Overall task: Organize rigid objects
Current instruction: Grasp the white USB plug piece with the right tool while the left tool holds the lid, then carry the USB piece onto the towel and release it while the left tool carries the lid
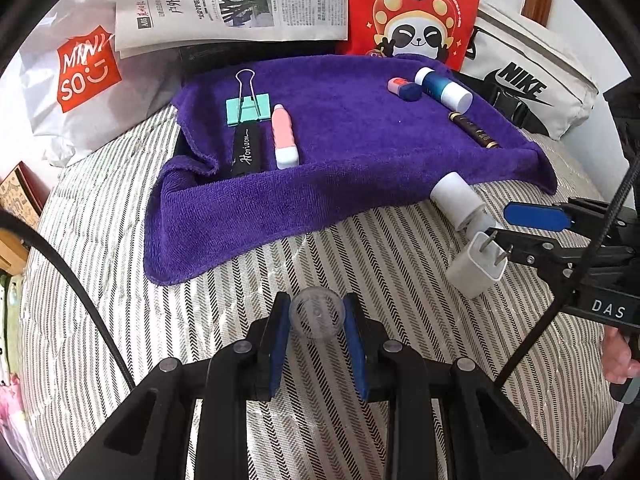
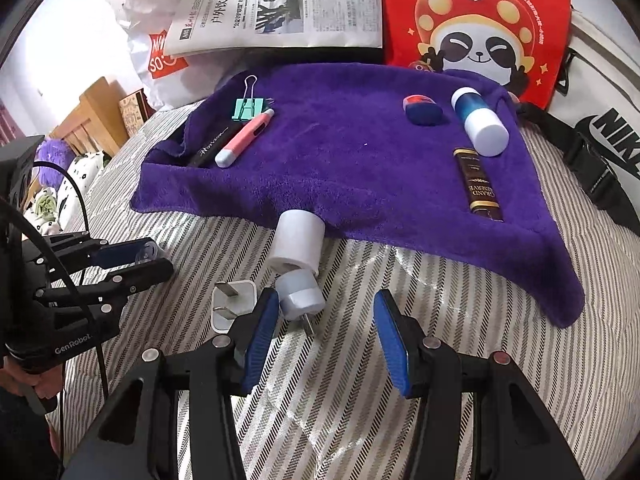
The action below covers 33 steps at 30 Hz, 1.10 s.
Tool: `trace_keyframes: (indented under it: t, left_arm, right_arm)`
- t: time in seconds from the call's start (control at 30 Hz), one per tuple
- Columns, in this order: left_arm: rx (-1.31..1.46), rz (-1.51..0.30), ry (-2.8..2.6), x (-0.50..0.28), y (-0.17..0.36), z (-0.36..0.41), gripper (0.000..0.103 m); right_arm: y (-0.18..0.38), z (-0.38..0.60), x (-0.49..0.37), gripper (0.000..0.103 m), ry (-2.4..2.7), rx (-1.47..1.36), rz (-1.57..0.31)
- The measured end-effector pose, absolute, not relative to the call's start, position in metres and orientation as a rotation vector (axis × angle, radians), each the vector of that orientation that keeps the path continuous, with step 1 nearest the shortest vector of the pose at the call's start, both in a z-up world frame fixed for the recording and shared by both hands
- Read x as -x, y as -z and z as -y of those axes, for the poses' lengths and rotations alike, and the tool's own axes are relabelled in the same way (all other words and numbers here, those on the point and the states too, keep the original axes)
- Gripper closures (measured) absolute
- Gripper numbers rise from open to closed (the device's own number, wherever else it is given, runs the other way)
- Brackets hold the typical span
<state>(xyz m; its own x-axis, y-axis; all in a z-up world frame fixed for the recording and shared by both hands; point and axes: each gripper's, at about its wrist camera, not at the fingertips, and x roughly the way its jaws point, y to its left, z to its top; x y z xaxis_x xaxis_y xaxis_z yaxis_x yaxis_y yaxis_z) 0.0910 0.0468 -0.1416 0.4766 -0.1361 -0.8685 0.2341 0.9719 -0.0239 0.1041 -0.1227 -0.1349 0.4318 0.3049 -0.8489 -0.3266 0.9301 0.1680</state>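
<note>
Only right view shows round plug (image 2: 301, 292), left claw (image 1: 317, 314) grips clear cap (image 1: 317, 312)

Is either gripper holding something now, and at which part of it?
The left gripper holds a small clear plastic cap, pads pressing on its two opposite sides. The right gripper is open and holds nothing.

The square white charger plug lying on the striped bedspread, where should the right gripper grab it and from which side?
Grip the square white charger across its flat body, coming down from above. It lies on its side on the striped bedspread, prongs pointing away from the purple towel. The open right gripper sits just beside it; keep clear of the round adapter close alongside.
</note>
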Motion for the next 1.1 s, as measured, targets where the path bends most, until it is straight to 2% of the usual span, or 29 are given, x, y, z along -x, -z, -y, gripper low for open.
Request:
trace_keyframes:
  t: [0.27, 0.37, 0.43, 0.47, 1.1]
  left_arm:
    - [-0.091, -1.043, 0.228, -0.089, 0.141, -0.048, 0.077]
    - [-0.09, -1.041, 0.23, -0.089, 0.141, -0.048, 0.077]
    - [-0.088, -1.038, 0.227, -0.088, 0.141, -0.048, 0.077]
    - [-0.089, -1.038, 0.226, -0.088, 0.141, -0.048, 0.077]
    - [-0.05, -1.012, 0.219, -0.085, 0.129, -0.052, 0.077]
  right_arm:
    - [0.142, 0.109, -0.108, 0.053, -0.383, 0.101, -1.051]
    - [0.143, 0.102, -0.106, 0.062, -0.363, 0.154, -1.029]
    - [0.142, 0.103, -0.105, 0.075, -0.372, 0.148, -1.027]
    - [0.142, 0.103, -0.105, 0.079, -0.37, 0.148, -1.028]
    - [0.113, 0.133, -0.088, 0.08, -0.33, 0.137, -0.984]
